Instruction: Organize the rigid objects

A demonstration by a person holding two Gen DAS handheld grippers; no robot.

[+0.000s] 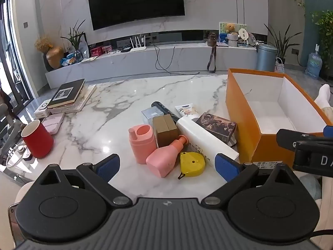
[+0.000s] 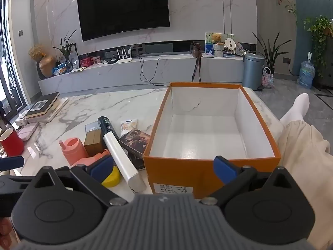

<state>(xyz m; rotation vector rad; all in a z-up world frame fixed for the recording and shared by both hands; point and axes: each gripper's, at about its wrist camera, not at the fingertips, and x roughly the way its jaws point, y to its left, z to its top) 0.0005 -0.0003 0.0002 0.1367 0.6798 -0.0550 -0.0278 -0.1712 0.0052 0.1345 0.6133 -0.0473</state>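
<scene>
**Both grippers poised before a pile of rigid items and an empty orange box**

Nearest the cameras, the left gripper [image 1: 166, 166] is hanging over the marble table [image 1: 116, 95] with its jaws spread wide and nothing between them; the right gripper [image 2: 164, 166] is likewise standing wide open and empty, hovering at the near end of the orange box [image 2: 210, 173]. Just beyond the left fingertips, a yellow tape measure [image 1: 192, 164] is lying beside a toppled pink pump bottle [image 1: 164, 158], which is leaning against an upright pink cup [image 1: 142, 142]. Behind these are sitting a brown carton [image 1: 165, 130], a long white tube [image 1: 206, 141], a dark printed box [image 1: 217, 125], a clear case [image 1: 149, 113] and a small cream tube [image 1: 185, 109]. The orange box, to the right of the pile, is showing a bare white interior. A sound first pick would appear to be the tape measure, being nearest and unobstructed; closing across its flat faces should be avoiding a slip. Farther left, a red mug [image 1: 36, 138] and stacked books [image 1: 66, 94] are resting.
</scene>
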